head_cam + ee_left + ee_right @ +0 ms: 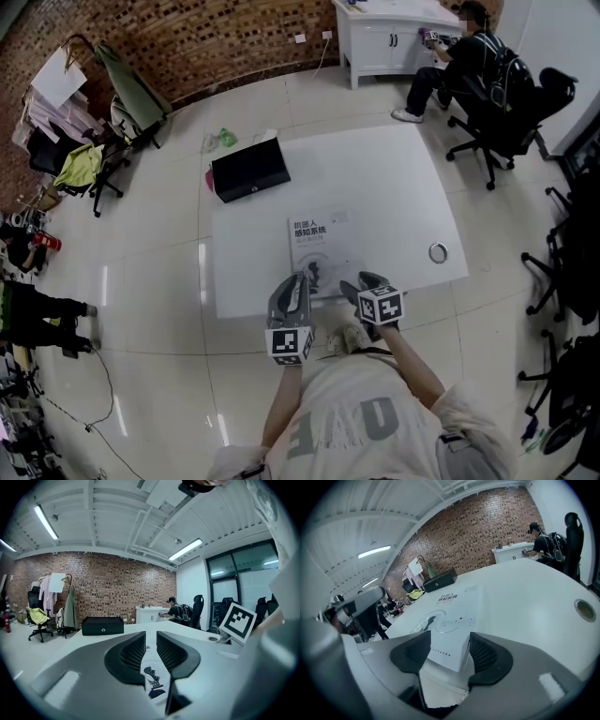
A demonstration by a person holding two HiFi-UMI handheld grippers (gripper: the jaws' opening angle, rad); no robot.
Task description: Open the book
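White bench [394,178] w/ black box [249,169] at far-left corner, closed book [322,246] flat near front edge. Left hand-held gripper [151,639] at book's near-left edge, jaws narrowly apart, cover seen thru gap. Right hand-held gripper [450,644] wide, book's near corner betw. jaws, not pinched. Small ring [438,251] at right.

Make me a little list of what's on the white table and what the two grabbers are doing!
book: closed, flat on the table
black box: far left corner
ring: right side, apart from the book
left gripper: fingers slightly apart, at the book's near edge
right gripper: fingers wide apart, book's near corner between them
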